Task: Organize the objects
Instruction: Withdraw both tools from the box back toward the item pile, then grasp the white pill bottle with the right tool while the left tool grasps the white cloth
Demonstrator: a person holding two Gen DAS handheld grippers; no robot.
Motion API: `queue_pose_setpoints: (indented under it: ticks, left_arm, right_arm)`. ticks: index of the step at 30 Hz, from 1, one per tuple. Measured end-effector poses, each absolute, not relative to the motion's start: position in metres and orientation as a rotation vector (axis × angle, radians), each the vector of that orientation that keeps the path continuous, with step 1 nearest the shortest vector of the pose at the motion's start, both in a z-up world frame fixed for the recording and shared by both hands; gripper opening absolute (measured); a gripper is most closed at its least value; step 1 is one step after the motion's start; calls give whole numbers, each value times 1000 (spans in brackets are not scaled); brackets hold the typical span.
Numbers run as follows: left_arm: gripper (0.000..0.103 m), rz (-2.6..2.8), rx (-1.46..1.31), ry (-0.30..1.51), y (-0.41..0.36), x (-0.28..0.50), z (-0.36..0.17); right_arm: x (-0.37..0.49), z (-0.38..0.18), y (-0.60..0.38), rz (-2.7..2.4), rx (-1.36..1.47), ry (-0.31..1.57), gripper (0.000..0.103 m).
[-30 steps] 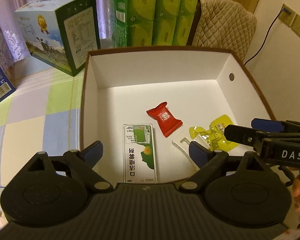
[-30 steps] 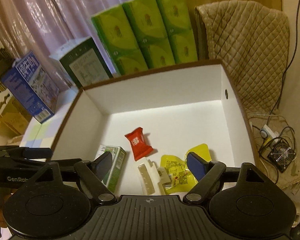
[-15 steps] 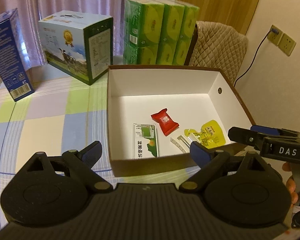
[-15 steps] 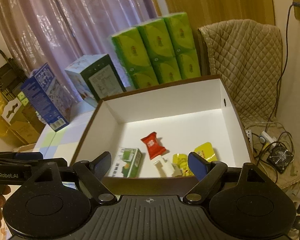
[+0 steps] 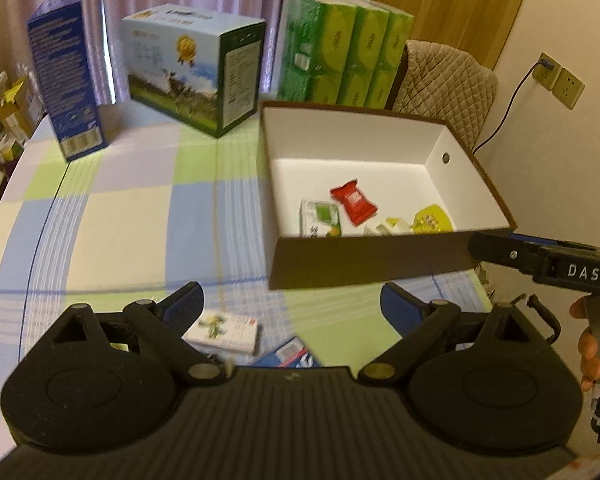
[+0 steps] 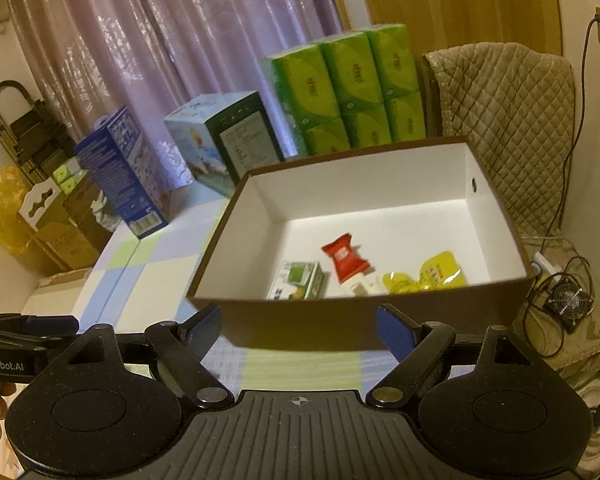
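Both grippers hang wide open and empty over the near edge of the table (image 5: 140, 220): the left gripper (image 5: 292, 304) with its jaws spread above two loose items, the right gripper (image 6: 300, 328) with jaws spread just short of the brown box (image 6: 364, 328), which stands toward the table's right edge. Inside the box, against its near wall, lie a green-and-white carton (image 5: 320, 218), a red sachet (image 5: 354, 200), a yellow pouch (image 5: 432, 220) and something small and white I can't make out. Not yet in the box: a small white carton (image 5: 224, 330) flat on the cloth at the near edge, just beside the left gripper's left finger, and a blue packet (image 5: 290, 356) half hidden behind the gripper body. That white carton looks like the next pick. I'd judge it light and stiff, thin cardboard that dents under a hard squeeze, lying too flat to get under easily. Best taken across its short width, on the long edges, with a gentle close. The blue packet looks softer and slicker; pinch a free edge or corner.
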State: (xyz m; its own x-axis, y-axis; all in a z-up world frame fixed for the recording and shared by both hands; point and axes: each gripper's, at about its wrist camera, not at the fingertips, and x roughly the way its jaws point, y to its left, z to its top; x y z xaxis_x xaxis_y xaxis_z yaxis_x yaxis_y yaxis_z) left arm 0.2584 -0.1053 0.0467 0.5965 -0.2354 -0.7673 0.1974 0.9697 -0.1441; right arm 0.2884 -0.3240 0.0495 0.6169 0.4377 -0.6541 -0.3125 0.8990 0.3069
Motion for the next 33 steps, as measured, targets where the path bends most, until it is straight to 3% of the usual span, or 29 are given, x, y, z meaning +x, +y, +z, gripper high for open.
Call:
queue_pose_setpoints:
  ticks: [33]
  left_arm:
    - [93, -30, -153, 1098, 43, 165, -27]
  right_arm:
    - [201, -22, -191, 636, 3, 994, 81]
